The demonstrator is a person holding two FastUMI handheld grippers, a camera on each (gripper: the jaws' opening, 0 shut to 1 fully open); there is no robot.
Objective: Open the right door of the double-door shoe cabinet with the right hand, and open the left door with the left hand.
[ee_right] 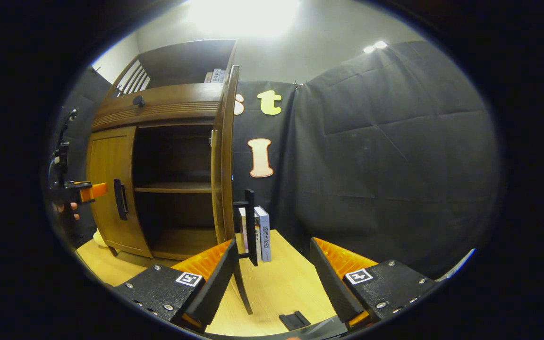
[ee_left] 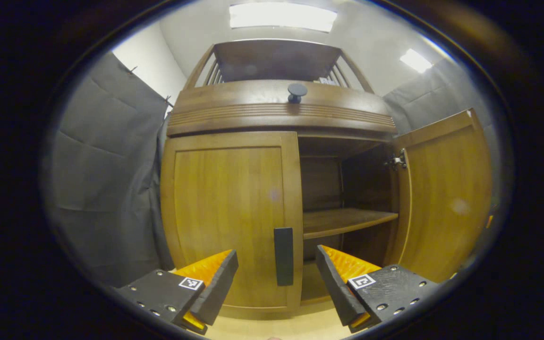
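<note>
Right door [ee_left: 446, 198] stands open; left door [ee_left: 229, 217] is closed. Left tool [ee_left: 276, 278] is released, fingers flanking the left door handle [ee_left: 284, 256]. Right tool [ee_right: 272, 276] is released beside the right door's handle [ee_right: 250, 226].

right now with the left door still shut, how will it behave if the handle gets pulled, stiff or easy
Likely easy: the left door is a rigid wood panel, so it should swing as one piece, not flex. The right door hangs open on a hinge, suggesting the same arc. The slim handle stands between the left hand-held gripper's open fingers, possibly slippery.

Wooden shoe cabinet [ee_left: 234, 212], right door [ee_left: 446, 198] open; left door [ee_left: 227, 217] shut
</note>
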